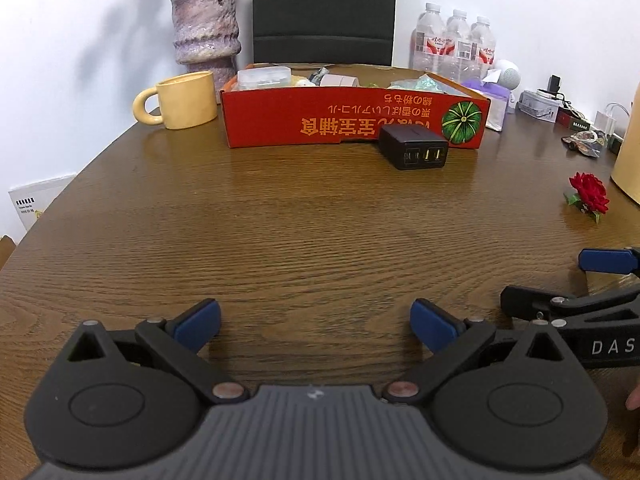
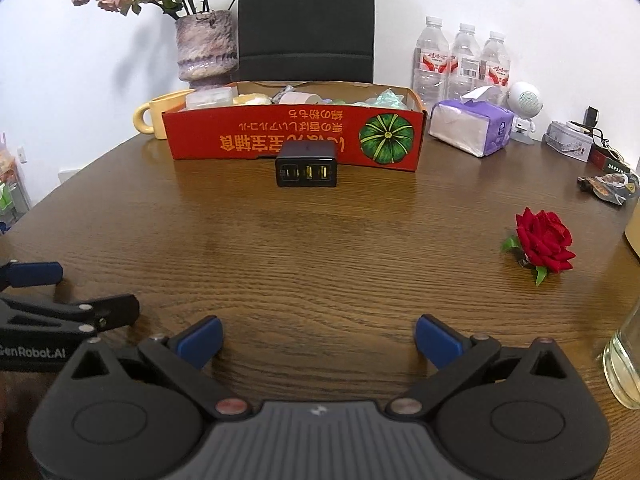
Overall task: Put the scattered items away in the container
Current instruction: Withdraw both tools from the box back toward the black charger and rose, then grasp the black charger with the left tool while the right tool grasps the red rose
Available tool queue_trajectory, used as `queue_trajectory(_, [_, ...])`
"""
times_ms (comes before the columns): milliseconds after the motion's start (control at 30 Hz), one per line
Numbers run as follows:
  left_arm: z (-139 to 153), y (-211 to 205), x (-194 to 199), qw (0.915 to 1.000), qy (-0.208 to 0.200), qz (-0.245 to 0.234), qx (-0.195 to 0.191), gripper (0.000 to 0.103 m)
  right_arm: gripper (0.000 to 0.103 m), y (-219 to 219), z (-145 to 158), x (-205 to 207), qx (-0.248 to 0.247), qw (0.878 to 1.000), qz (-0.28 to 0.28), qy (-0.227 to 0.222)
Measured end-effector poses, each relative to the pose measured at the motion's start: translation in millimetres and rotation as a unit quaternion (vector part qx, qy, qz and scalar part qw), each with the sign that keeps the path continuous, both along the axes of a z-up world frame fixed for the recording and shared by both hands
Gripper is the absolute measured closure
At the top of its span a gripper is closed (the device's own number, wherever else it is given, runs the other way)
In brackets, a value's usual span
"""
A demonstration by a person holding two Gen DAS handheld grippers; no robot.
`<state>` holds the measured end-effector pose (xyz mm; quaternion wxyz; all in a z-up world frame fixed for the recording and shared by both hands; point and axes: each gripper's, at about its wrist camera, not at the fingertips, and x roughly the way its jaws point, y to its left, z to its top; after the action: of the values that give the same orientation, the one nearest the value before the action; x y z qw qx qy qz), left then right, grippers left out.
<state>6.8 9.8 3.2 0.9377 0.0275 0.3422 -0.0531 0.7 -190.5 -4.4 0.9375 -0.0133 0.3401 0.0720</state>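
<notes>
A red cardboard box [image 1: 352, 120] [image 2: 296, 136] with a pumpkin picture stands at the far side of the round wooden table, holding several small items. A black USB charger block [image 1: 414, 147] [image 2: 306, 168] lies just in front of it on the table. A red rose head [image 1: 589, 196] [image 2: 542, 242] lies to the right. My left gripper [image 1: 316, 324] hovers low over the near table, open and holding nothing. My right gripper [image 2: 318, 340] is beside it, also open and holding nothing. Each gripper's blue fingertips [image 1: 604, 261] [image 2: 34, 274] show at the edge of the other's view.
A yellow mug [image 1: 184, 100] and a purple vase [image 1: 206, 28] of dried flowers stand left of the box. Water bottles [image 2: 460, 60], a tissue pack [image 2: 472, 128], a small white robot figure [image 2: 524, 108] and clutter sit at the right. A glass [image 2: 626, 360] stands near right. A black chair back [image 1: 324, 12] is behind.
</notes>
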Motion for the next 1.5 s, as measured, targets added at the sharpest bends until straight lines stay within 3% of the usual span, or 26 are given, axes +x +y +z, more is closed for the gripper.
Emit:
queue_trajectory(1000, [2.6, -8.5, 6.3, 1.0000, -0.001, 0.008, 0.001, 0.000, 0.000, -4.7, -0.6, -1.2, -0.003, 1.000, -0.017, -0.001])
queue_trajectory(1100, [13.1, -20.2, 30.0, 0.9993, -0.002, -0.037, -0.008, 0.000, 0.002, -9.4, 3.4, 0.6, -0.009, 1.000, -0.026, -0.007])
queue_trajectory(1233, [35.7, -44.0, 85.2, 0.9943, -0.027, -0.095, -0.040, 0.000, 0.001, -22.6, 25.5, -2.4, -0.072, 0.986, -0.102, -0.107])
queue_trajectory(1300, [38.3, -64.1, 120.1, 0.9926, -0.020, -0.111, -0.047, 0.000, 0.000, -27.1, 33.2, 11.2, -0.120, 0.976, -0.129, -0.130])
queue_trajectory(1433, [27.5, -102.6, 174.6, 0.9960, -0.008, -0.084, -0.031, 0.000, 0.003, -37.3, 28.1, 68.7, -0.173, 0.967, -0.162, -0.095])
queue_trajectory(1500, [19.7, -113.0, 194.5, 0.9947, 0.020, -0.083, -0.058, 0.000, 0.005, -41.3, 20.6, 88.9, -0.196, 0.964, -0.167, -0.072])
